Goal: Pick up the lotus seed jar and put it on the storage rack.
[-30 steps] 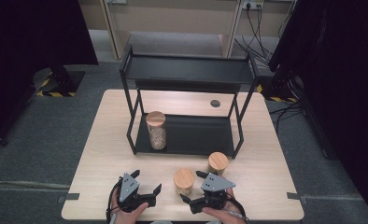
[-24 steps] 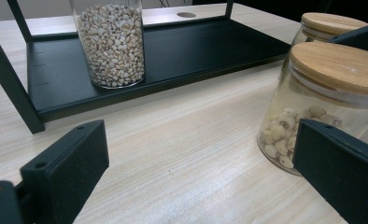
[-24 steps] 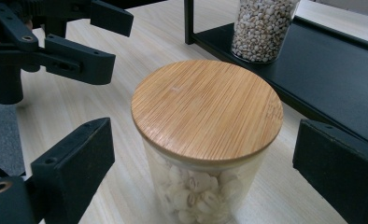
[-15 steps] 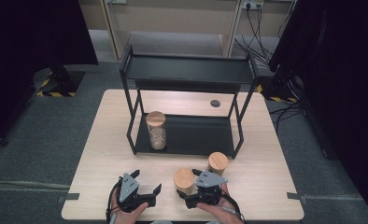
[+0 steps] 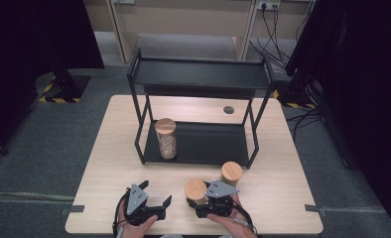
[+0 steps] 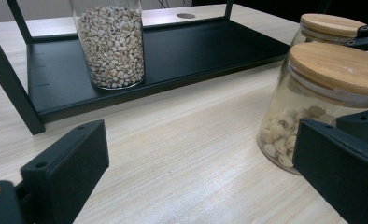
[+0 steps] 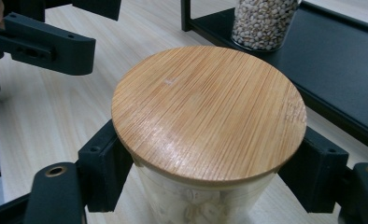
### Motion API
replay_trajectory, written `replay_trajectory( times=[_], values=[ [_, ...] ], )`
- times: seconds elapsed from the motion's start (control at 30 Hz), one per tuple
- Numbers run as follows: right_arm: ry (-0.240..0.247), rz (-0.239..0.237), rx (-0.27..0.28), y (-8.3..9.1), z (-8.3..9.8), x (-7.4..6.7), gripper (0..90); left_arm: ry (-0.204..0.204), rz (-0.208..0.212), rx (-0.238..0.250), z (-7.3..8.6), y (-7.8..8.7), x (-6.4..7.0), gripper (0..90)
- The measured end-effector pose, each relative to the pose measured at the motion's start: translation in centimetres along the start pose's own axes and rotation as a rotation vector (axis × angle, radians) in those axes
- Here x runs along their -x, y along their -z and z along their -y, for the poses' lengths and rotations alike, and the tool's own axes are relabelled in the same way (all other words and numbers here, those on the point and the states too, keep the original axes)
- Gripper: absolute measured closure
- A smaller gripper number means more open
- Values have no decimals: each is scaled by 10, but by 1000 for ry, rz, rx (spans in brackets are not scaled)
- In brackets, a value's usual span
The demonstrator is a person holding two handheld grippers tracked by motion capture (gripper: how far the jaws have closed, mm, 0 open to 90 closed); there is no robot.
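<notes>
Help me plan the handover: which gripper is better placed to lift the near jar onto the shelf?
Right. The right gripper has just closed its jaws on the near jar, below its bamboo lid. The left gripper stands open on bare table, holding nothing.

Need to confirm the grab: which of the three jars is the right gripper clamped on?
The near-left jar on the table, clamped by the right gripper; another jar stands free behind, the third on the shelf.
</notes>
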State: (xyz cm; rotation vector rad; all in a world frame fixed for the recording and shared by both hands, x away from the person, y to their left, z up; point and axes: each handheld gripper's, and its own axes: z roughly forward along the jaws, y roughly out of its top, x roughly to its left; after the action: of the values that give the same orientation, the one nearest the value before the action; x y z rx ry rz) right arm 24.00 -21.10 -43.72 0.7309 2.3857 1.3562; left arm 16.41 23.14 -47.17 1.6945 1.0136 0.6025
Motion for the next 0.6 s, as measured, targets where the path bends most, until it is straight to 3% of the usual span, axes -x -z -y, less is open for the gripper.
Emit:
replay_trajectory(
  times=[0.17, 0.6],
  values=[
    [5, -3, 13, 4, -4, -1, 254, 0, 1, -2, 0, -1, 0, 34],
    [26, -16, 25, 14, -36, 8, 254, 0, 0, 0, 0, 0, 0, 34]
  ],
)
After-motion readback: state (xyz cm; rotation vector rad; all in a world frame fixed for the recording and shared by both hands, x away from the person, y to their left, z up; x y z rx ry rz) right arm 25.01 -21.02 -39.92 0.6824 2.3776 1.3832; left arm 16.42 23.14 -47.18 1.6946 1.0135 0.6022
